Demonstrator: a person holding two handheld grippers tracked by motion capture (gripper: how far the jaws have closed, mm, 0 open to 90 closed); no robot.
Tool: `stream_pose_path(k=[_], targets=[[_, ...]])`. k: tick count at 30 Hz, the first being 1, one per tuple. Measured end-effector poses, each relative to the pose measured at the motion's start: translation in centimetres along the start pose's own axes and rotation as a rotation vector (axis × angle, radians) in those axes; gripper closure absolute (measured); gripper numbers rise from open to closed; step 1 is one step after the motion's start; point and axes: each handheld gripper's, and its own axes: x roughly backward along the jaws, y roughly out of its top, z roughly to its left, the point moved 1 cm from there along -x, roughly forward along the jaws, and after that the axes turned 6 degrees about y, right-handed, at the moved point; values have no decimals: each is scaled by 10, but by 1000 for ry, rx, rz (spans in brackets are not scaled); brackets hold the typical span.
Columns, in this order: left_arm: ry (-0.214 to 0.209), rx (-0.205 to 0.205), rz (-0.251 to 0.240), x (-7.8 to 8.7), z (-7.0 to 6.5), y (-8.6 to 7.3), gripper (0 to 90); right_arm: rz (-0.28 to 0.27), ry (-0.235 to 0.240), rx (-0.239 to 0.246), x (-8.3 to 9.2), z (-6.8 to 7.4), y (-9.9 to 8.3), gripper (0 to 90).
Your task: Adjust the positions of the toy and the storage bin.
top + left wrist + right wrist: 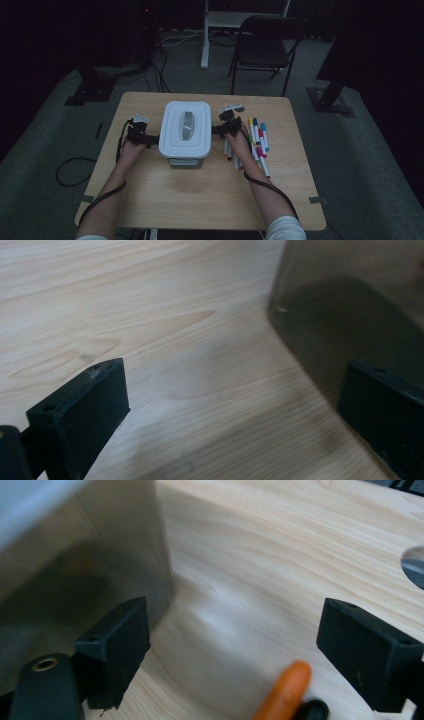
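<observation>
The wooden table (200, 195) carries a white lidded storage box (185, 131), which sits between the two grippers. The left gripper (150, 140) is at the box's left side and the right gripper (218, 131) at its right side, each with its jaws apart and clamped on nothing. In the left gripper view the box wall (350, 305) stands just ahead of one jaw. To handle the box well, both grippers should probably press in level and together, low on the walls, so that it does not twist. Coloured markers (259, 140) lie just beside and under the right hand; an orange marker tip (285, 690) lies between that gripper's jaws and could get caught.
</observation>
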Motion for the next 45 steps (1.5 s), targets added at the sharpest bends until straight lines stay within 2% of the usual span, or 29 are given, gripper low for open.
stream_pose_path(k=[2,4,6,7,8,10,11,13,15,16,18,23,27,30,34,37,40,43,44,45], targets=[[-6,4,-9,-1,-2,1,10,-2,10,24,0,3,5,144],[-17,10,-12,-1,-5,2,10,6,-12,55,-1,7,8,161],[9,7,-22,1,-7,2,11,10,-3,54,-2,9,9,186],[9,7,-22,1,-7,2,11,10,-3,54,-2,9,9,186],[3,24,-12,3,-8,1,11,-3,16,49,-2,11,7,204],[-11,22,8,5,-9,0,11,-4,46,25,-2,10,5,212],[-12,19,16,6,-11,0,11,-9,58,21,-2,10,4,213],[-4,-20,31,11,-18,0,11,7,73,26,-2,9,2,225],[-1,-32,33,15,-24,-2,11,2,96,29,-1,8,-2,231],[-7,-36,36,17,-26,-4,11,18,104,33,-1,8,-3,231],[-6,-40,35,21,-31,-8,11,17,119,67,1,9,-7,237],[-13,-43,23,32,-45,-19,11,27,155,104,9,10,-14,239],[-13,-49,18,40,-55,-29,11,6,170,135,15,13,-23,239],[-18,-50,20,44,-59,-33,10,-8,186,140,20,16,-29,239],[2,-88,10,58,-74,-43,10,-17,206,175,28,20,-38,239],[3,-89,12,61,-76,-45,10,-15,211,192,32,23,-42,239],[-11,-91,8,74,-88,-56,10,-23,230,219,39,28,-49,239],[-25,-93,8,78,-94,-61,10,-26,247,232,43,30,-53,240],[-28,-111,8,82,-98,-65,10,-26,264,244,47,31,-57,242],[-28,-111,8,82,-98,-65,10,-26,264,244,47,31,-57,242]])
